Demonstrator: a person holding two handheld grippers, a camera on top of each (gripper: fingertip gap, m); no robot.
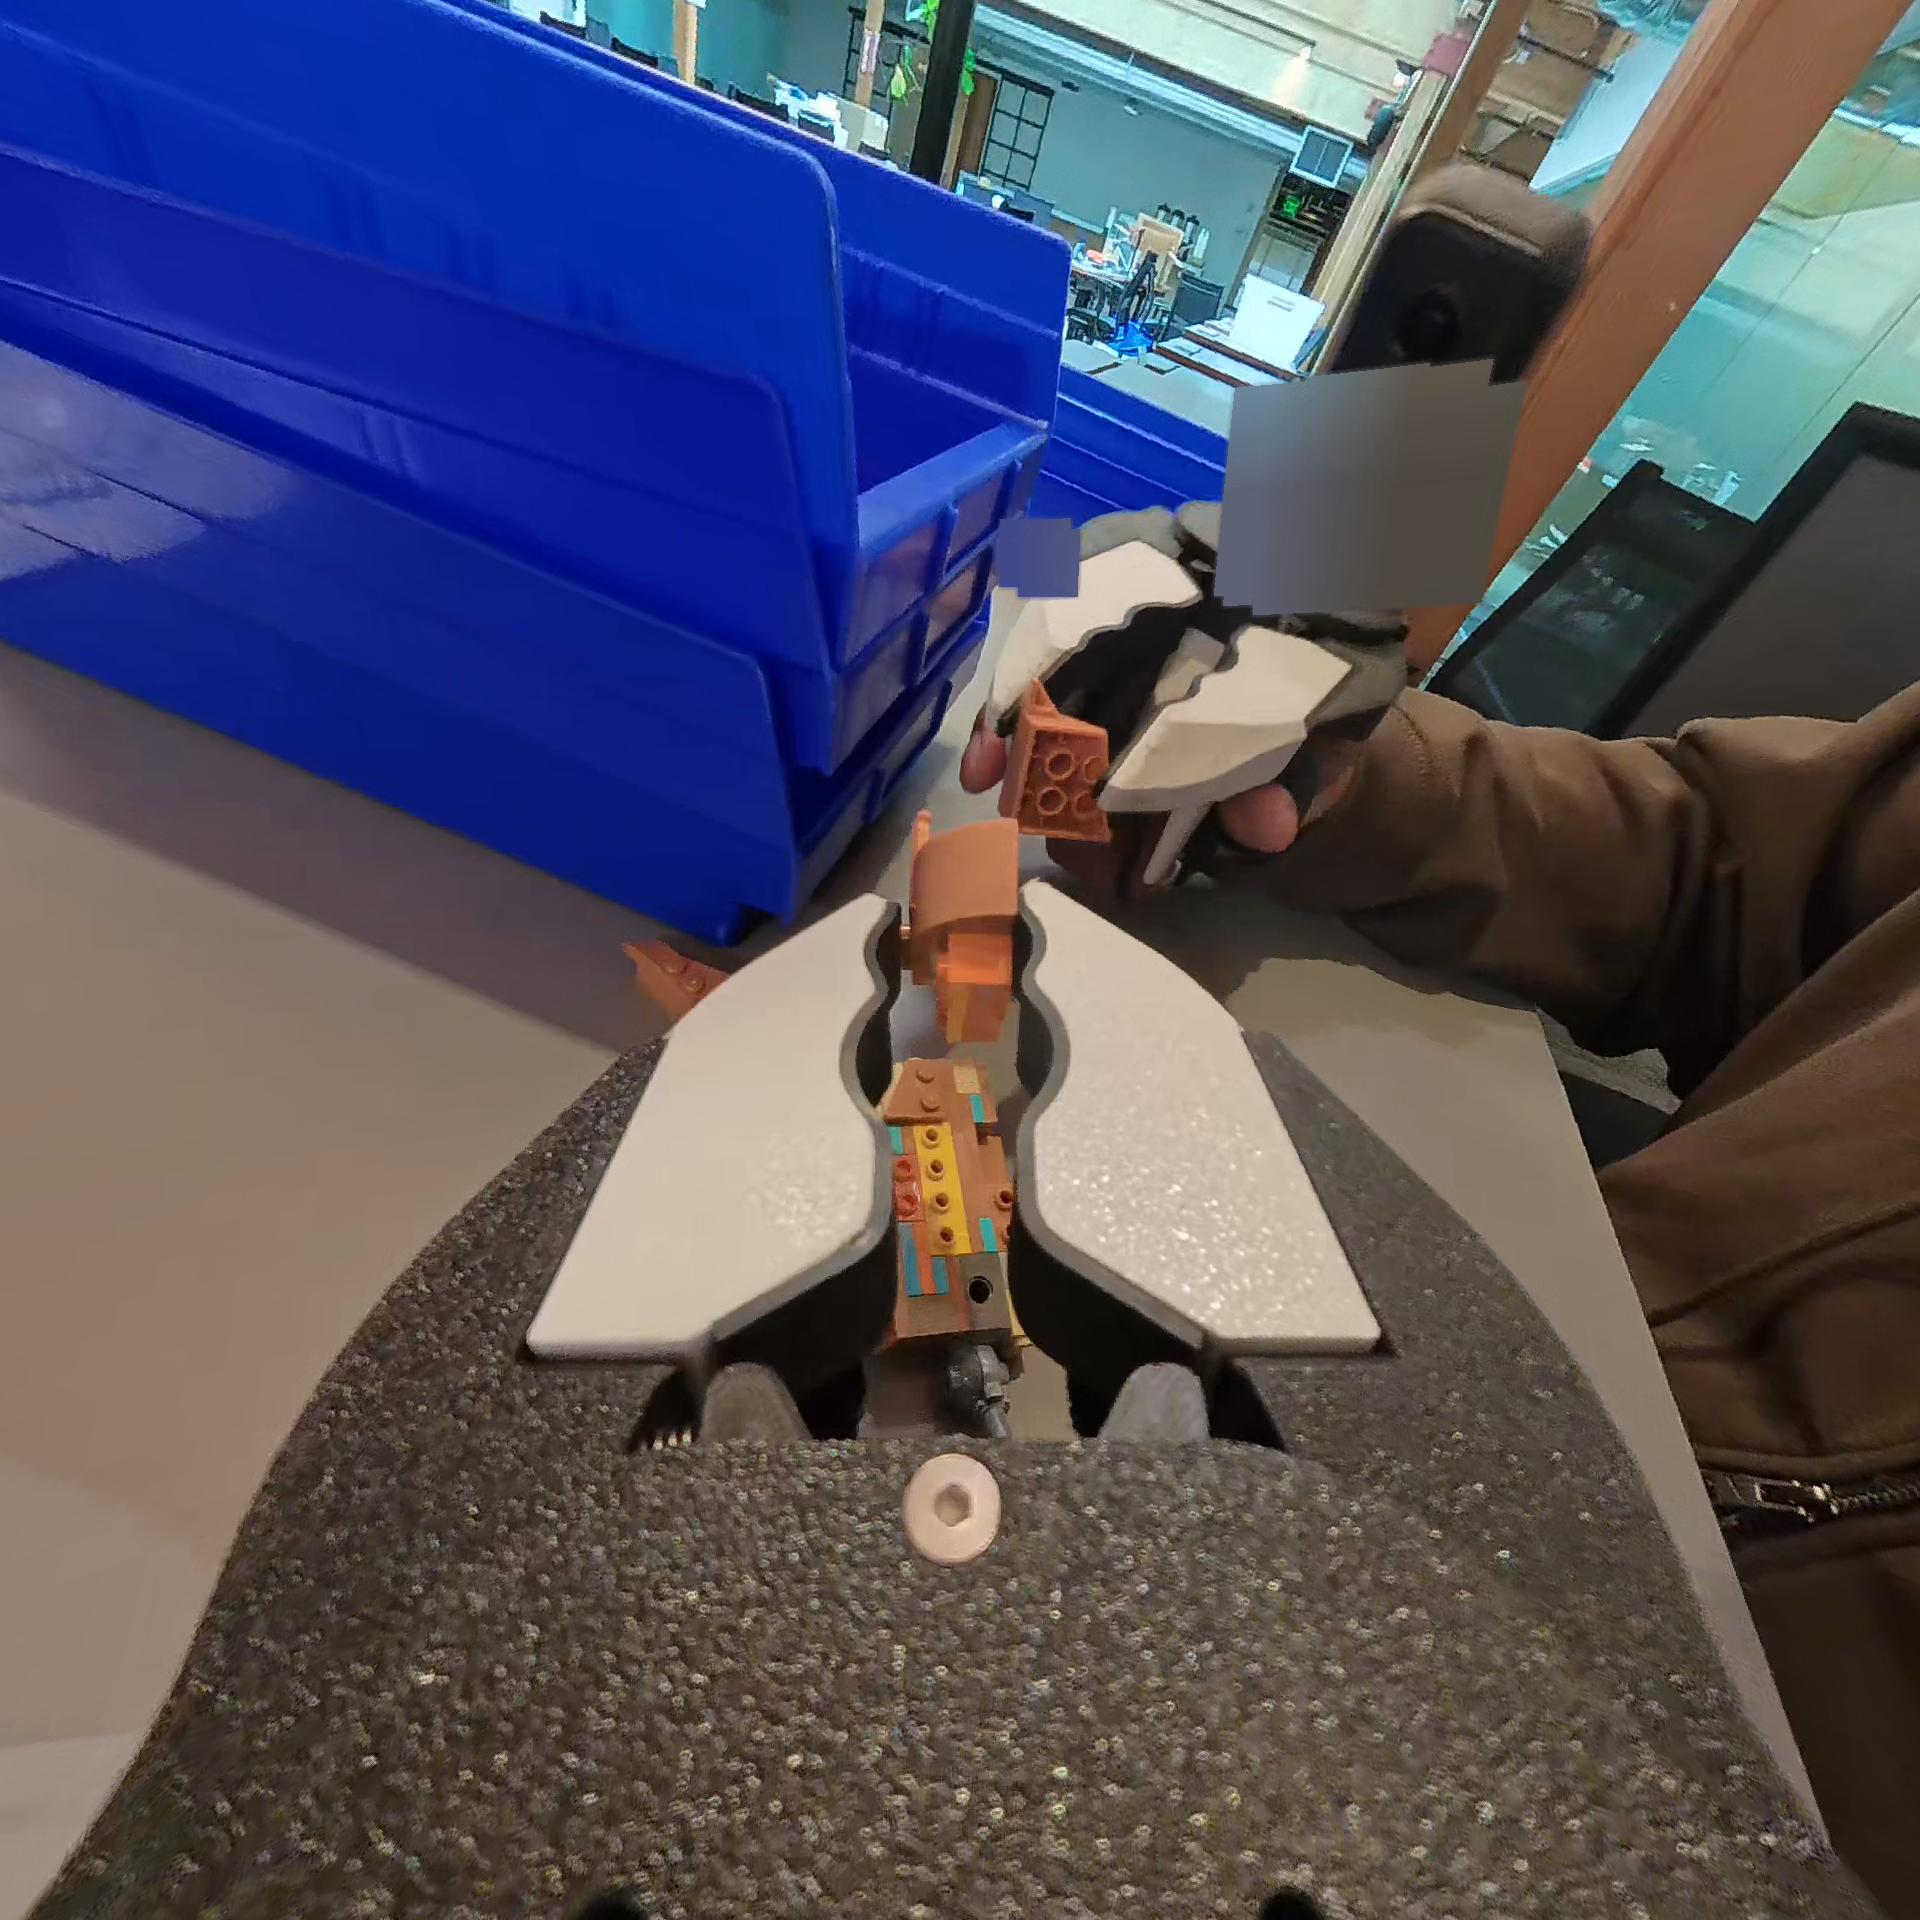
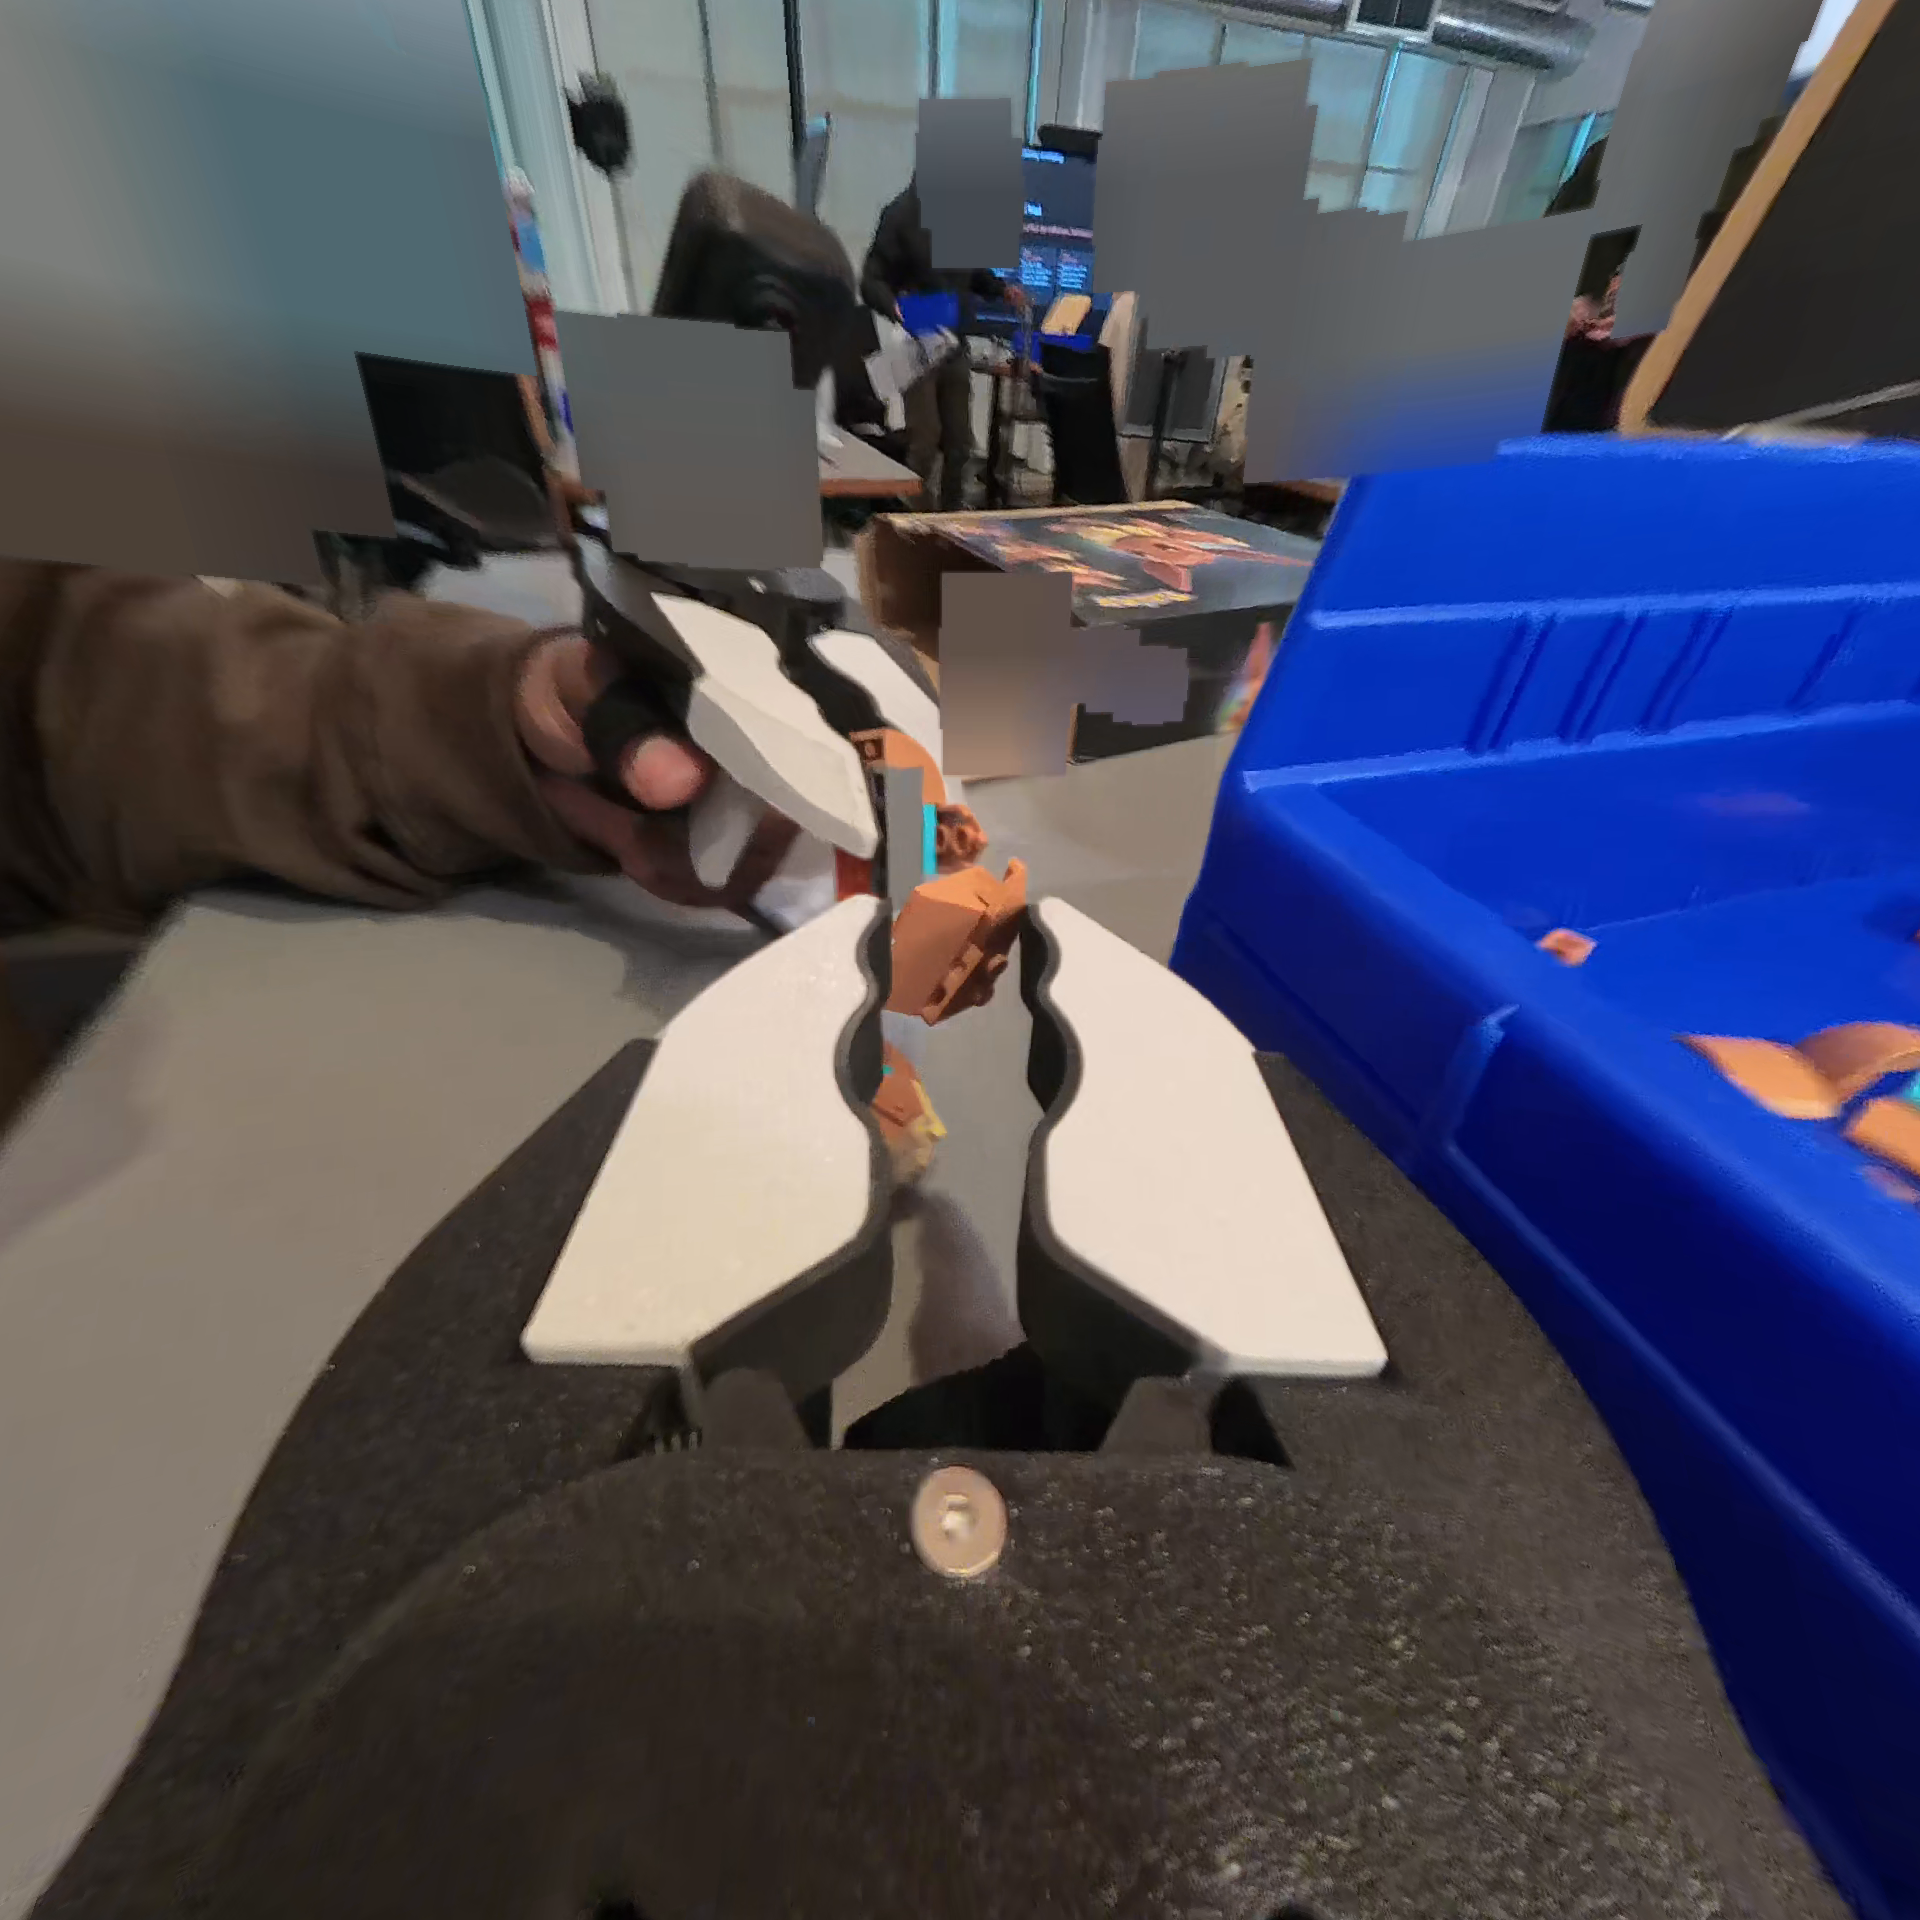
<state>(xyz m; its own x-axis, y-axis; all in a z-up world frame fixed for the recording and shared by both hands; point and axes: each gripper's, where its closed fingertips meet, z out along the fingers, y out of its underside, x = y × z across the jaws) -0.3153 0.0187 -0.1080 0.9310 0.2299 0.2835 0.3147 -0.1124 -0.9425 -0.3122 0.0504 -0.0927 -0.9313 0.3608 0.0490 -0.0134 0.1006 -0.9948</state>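
My left gripper (image 1: 956,914) is shut on a brown and orange brick model (image 1: 951,1174) with yellow and teal studs. The model runs along the gap between the fingers, and its curved orange end (image 1: 961,883) sticks out past the tips. My right gripper (image 2: 956,920) is shut on a small orange wedge plate (image 2: 951,951). In the left wrist view the right gripper (image 1: 1055,758) holds that plate (image 1: 1055,784) studs-up, just above and right of the model's end, close but apart. In the right wrist view the left gripper (image 2: 894,800) and a hand (image 2: 623,769) sit just behind the plate.
Stacked blue bins (image 1: 520,520) stand on the grey table (image 1: 260,1039); one bin (image 2: 1558,831) holds several orange pieces (image 2: 1808,1070). A loose orange piece (image 1: 670,971) lies by the bins. A printed cardboard box (image 2: 1091,561) lies behind. A brown sleeve (image 1: 1558,831) crosses the right. The tips of one gripper are about 4 cm away from the tips of the other.
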